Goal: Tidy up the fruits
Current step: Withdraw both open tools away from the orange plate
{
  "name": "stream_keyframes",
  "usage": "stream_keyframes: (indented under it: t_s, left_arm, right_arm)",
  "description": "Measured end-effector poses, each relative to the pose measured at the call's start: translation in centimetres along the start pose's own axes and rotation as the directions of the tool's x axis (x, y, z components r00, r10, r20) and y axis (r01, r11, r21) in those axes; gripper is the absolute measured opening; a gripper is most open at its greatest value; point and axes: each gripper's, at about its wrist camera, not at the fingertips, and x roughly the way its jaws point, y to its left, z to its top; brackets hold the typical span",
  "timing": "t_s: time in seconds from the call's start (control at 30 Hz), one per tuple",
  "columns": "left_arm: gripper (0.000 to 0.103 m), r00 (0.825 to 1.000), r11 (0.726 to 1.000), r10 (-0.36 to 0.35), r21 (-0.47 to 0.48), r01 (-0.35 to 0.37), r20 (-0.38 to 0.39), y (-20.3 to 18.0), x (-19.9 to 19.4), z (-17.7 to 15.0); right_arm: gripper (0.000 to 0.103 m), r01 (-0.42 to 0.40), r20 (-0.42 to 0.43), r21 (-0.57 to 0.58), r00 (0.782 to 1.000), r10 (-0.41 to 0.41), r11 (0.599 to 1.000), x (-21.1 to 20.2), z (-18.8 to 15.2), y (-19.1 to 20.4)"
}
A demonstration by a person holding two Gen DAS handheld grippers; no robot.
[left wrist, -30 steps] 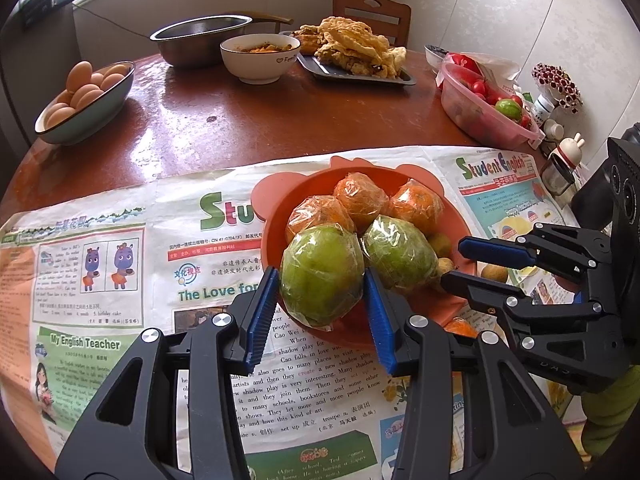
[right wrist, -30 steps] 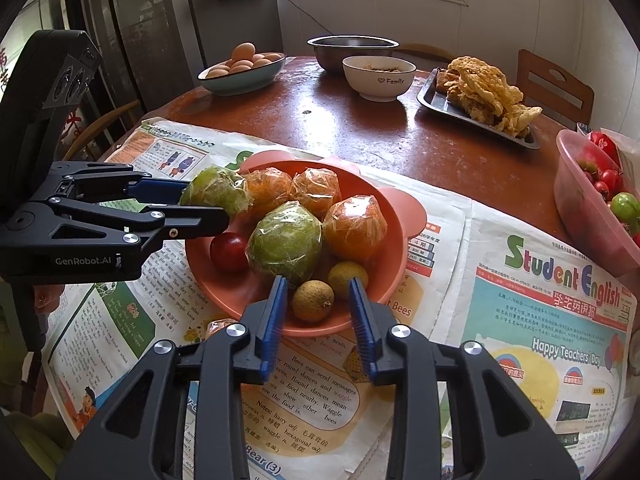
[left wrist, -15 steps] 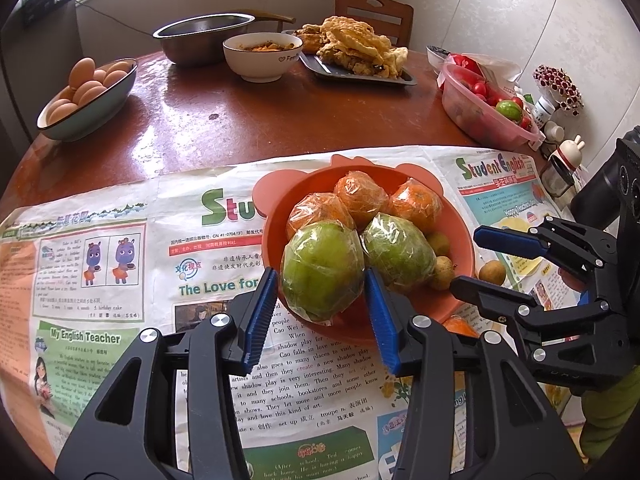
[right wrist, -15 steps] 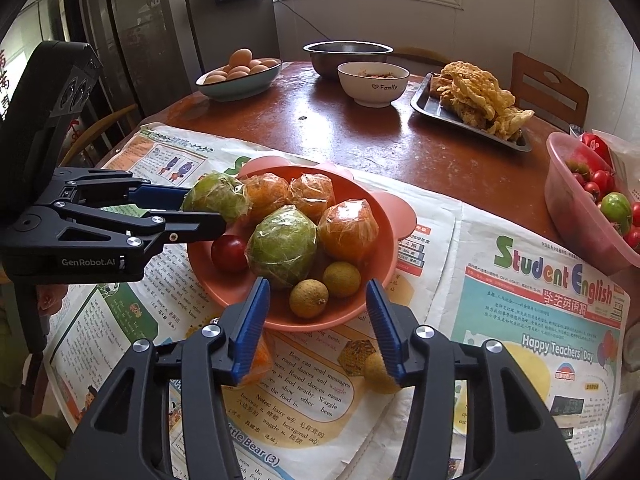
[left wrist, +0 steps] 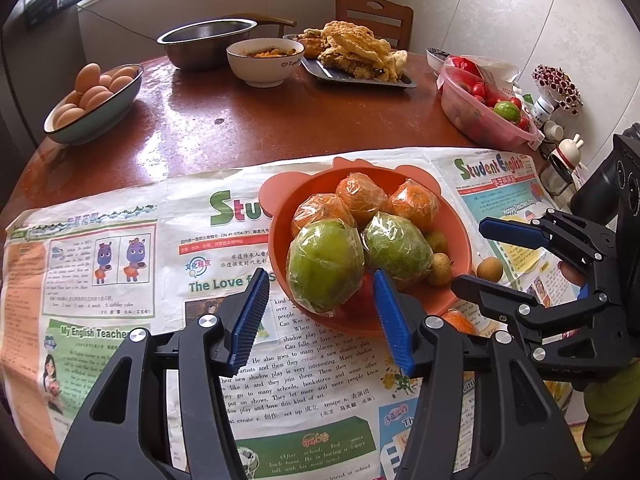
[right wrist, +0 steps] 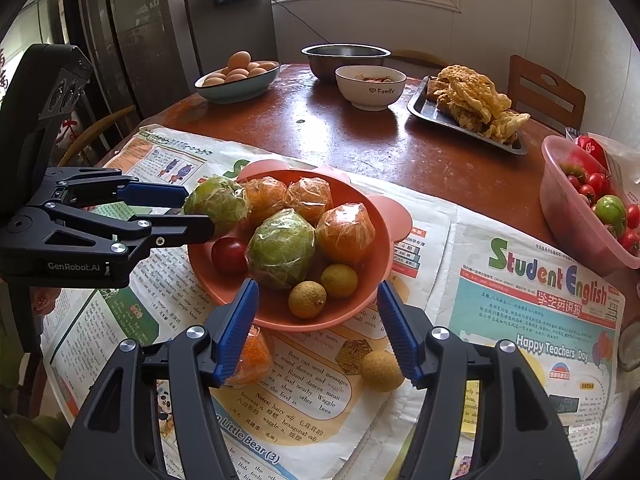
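Left wrist view: the left tool [left wrist: 320, 316] is seen with its jaws opening. A wrapped green fruit [left wrist: 325, 265] sits between the blue pads, but neither pad presses on it; it rests in the orange bowl [left wrist: 454, 236] at the near rim. Beside it lies a second wrapped green fruit [left wrist: 396, 247], and behind both, three wrapped oranges [left wrist: 362, 200] are packed together. Two small brown fruits [left wrist: 438, 269] are seen at the bowl's right side. One more small brown fruit [left wrist: 489, 269] lies on the newspaper [left wrist: 120, 272] just right of the bowl, between the fingers of the right tool [left wrist: 470, 254], which enters from the right. The newspaper is spread over the brown desk [left wrist: 280, 120].

Right wrist view: the right tool [right wrist: 318, 328] is seen with its jaws opening and nothing gripped; the bowl's near rim [right wrist: 320, 322] and the small brown fruits [right wrist: 307, 299] in it are framed between the pads. A loose brown fruit [right wrist: 380, 365] lies on the newspaper, touching or just beside the right pad. A wrapped orange piece [right wrist: 250, 354] lies on the paper behind the left pad. A cherry tomato [right wrist: 229, 255] is seen in the bowl by the green fruit [right wrist: 280, 248]. The left tool [right wrist: 188, 212] reaches in from the left, its fingertips at the far green fruit [right wrist: 218, 202]. A pink tub [right wrist: 568, 216] of tomatoes stands at the right.
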Motion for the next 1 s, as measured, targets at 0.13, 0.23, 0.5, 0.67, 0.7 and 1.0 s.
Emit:
stream_keyframes:
  t_s: [0.13, 0.23, 0.5, 0.67, 0.7, 1.0]
  left_arm:
    - [0.051, 1.0, 1.0, 0.005, 0.005, -0.005, 0.005, -0.1, -0.3, 0.0]
    - [0.056, 1.0, 1.0, 0.011, 0.004, -0.012, 0.01, -0.1, -0.6, -0.1]
    - [0.069, 0.999, 0.999, 0.034, 0.003, -0.034, 0.021, -0.2, -1.1, -0.2]
    - [0.073, 0.999, 0.999, 0.034, -0.001, -0.034, 0.023, -0.1, -1.4, -0.3]
    - [0.075, 0.999, 0.999, 0.035, -0.001, -0.035, 0.024, -0.2, -1.5, -0.3]
    - [0.084, 0.998, 0.999, 0.044, -0.003, -0.044, 0.048, -0.6, -2.8, -0.4]
  right_arm:
    - [0.066, 0.005, 0.004, -0.002, 1.0, -0.005, 1.0, -0.2, 0.1, 0.0]
    - [0.068, 0.01, 0.009, -0.001, 1.0, -0.01, 1.0, -0.5, 0.2, 0.1]
    - [0.072, 0.023, 0.022, 0.006, 0.999, -0.024, 1.0, -0.9, 0.2, -0.2]
    - [0.074, 0.032, 0.033, 0.013, 0.999, -0.032, 0.999, -1.4, 0.2, -0.3]
    - [0.075, 0.034, 0.036, 0.013, 0.999, -0.034, 0.999, -1.6, 0.3, -0.4]
    - [0.078, 0.051, 0.065, 0.019, 0.997, -0.052, 0.999, -3.2, 0.3, -0.6]
